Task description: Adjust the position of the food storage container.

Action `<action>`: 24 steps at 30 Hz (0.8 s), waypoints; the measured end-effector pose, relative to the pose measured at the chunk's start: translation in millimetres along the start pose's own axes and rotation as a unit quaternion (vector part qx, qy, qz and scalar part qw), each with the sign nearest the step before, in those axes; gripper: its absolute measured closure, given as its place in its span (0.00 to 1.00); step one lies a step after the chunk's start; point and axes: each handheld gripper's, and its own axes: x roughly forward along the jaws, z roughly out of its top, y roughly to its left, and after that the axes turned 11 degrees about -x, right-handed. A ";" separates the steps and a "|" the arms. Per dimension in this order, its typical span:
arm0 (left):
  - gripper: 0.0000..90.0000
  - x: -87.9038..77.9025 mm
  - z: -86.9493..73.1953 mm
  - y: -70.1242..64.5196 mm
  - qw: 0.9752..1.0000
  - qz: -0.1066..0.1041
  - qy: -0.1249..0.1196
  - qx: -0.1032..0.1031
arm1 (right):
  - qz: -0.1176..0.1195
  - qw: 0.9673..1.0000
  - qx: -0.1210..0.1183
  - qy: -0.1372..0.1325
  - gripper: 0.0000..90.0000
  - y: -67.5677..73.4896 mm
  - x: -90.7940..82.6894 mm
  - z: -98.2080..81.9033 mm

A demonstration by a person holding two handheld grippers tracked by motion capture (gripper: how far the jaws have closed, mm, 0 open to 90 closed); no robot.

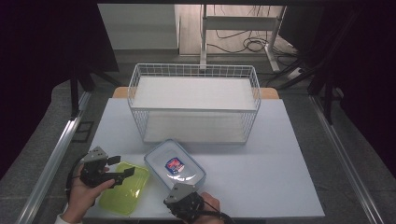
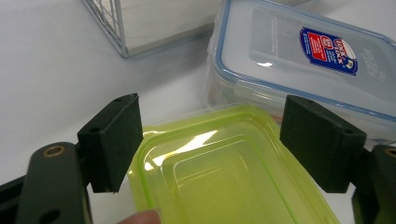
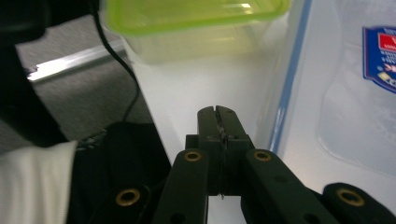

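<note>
Green container, clear container, unreadable blue-red label

Yellow-green translucent plastic container lid was glossy, with bright glare streaks. Clear plastic box with blue-rimmed lid was smooth and shiny; its red-and-blue printed label looked slick. White wire basket was thin coated metal. Pale tabletop was matt and smooth. Left hand-held gripper had matt black plastic with brass-coloured rivets. Grey floor looked rough.

Left fingers apart, right fingers together
</note>
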 end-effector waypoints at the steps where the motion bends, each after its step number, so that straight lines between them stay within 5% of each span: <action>1: 0.23 -0.1 0.1 -0.2 1.000 -0.001 -0.002 -0.001 | -0.002 1.000 0.002 0.001 0.99 -0.7 0.4 -1.5; 4: 0.23 -0.3 0.5 0.2 1.000 -0.002 -0.003 -0.002 | 0.009 1.000 0.016 -0.004 0.99 -4.7 -1.0 -5.3; 15: 0.23 -1.3 -0.8 3.3 1.000 -0.003 -0.004 -0.005 | -0.011 1.000 0.023 0.006 0.99 -7.1 -6.4 -15.4; 24: 0.23 -0.8 -0.2 2.7 1.000 -0.004 -0.004 -0.003 | -0.043 0.998 0.053 0.005 0.99 -23.1 -32.1 -43.5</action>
